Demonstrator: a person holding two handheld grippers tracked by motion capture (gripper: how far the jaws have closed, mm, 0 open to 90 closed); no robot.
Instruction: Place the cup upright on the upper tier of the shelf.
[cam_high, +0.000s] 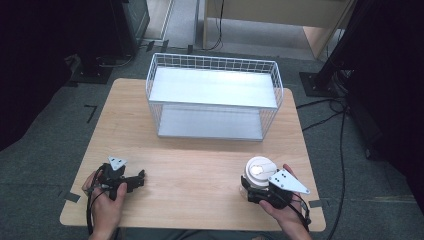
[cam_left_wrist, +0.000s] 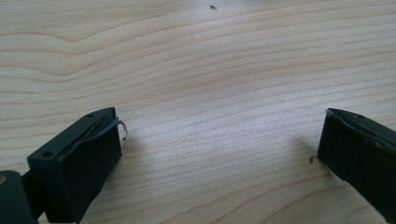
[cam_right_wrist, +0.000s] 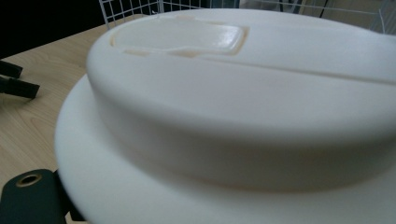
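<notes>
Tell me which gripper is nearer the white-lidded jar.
Right. The right gripper is at the white-lidded jar, its lid looming close in the right gripper view. The left gripper rests open across the table, apart from it.

Cream-white jar (cam_high: 258, 172) at five o'clock; pale wood-grain counter (cam_high: 200, 165); white wire rack (cam_high: 214, 97) — grey shelves — at twelve; black grippers.

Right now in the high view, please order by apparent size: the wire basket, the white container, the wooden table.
1. wooden table, largest.
2. wire basket, about half the table's width.
3. white container, smallest, at the right hand-held gripper; it sits nearer the camera, yet looks far smaller.
</notes>
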